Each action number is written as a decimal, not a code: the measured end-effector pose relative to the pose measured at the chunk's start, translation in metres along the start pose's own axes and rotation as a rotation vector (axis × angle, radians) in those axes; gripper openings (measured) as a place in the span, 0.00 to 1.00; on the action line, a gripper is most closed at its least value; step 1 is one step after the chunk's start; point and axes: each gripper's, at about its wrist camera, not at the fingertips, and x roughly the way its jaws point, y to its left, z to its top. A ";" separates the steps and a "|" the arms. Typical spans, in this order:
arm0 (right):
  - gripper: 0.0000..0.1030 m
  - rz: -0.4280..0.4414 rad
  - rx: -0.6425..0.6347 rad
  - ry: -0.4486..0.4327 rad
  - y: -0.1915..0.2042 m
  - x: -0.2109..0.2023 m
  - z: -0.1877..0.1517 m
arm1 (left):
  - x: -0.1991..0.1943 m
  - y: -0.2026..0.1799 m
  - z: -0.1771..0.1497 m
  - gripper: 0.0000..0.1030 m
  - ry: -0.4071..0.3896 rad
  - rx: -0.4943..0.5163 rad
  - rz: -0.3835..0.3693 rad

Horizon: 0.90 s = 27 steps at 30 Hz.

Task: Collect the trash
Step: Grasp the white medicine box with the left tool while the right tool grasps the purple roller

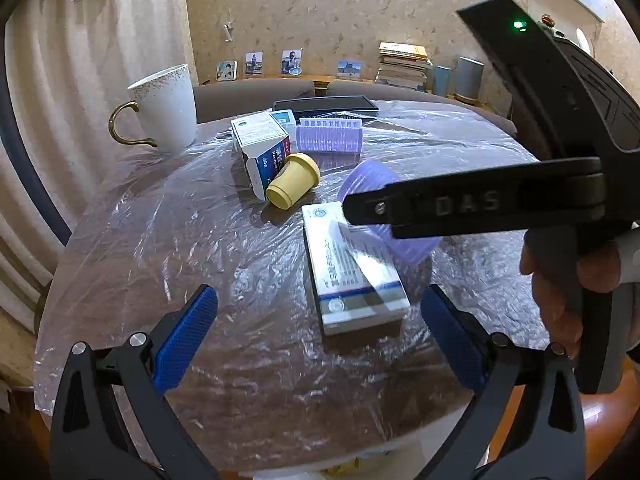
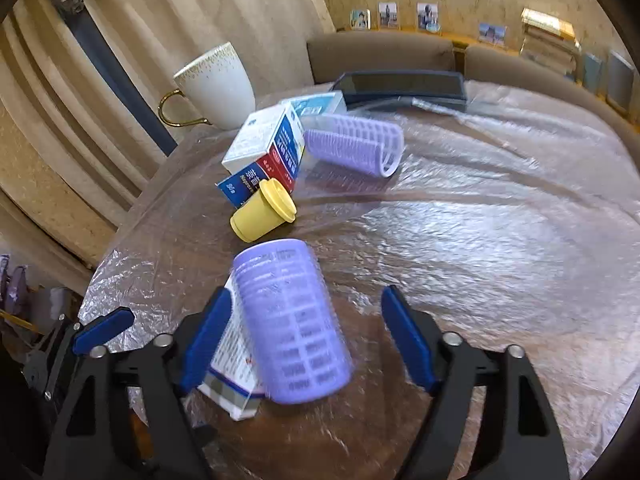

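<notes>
a round brown table (image 1: 120,256) under a crinkled, glossy sheet of clear plastic film (image 2: 500,240), with brown upholstered chair backs (image 1: 256,96) behind it. beyond those, beige patterned wallpaper, pleated cream curtains (image 1: 80,48) at the left, a shelf with small standing photos (image 1: 292,62) and a stack of books (image 1: 402,66).

on the film: a white ceramic mug with a gold handle and speckled rim (image 1: 166,106) at the far left edge; a flat black rectangular case (image 1: 326,106) at the back; a white, red and blue cardboard medicine box with an open flap (image 1: 262,148); a small yellow plastic cup lying on its side (image 1: 294,180), touching that box; a lilac ribbed plastic hair roller lying on its side (image 1: 330,138) just right of the box.

nearer, a long white and blue cardboard medicine box (image 1: 354,272) lying flat, ahead of the left gripper (image 1: 318,322); blue textured pads spread wide, nothing between them.

right gripper (image 2: 306,334) partly apart, a second lilac perforated plastic roller (image 2: 292,320) between the pads (blurred, leaning over the long box), touching neither pad as far as can be seen. a hand (image 1: 568,276) on the right gripper's black grip.
</notes>
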 end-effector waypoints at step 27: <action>0.42 -0.045 -0.038 -0.016 -0.012 -0.008 0.000 | 0.045 -0.004 0.015 0.84 0.082 -0.018 0.012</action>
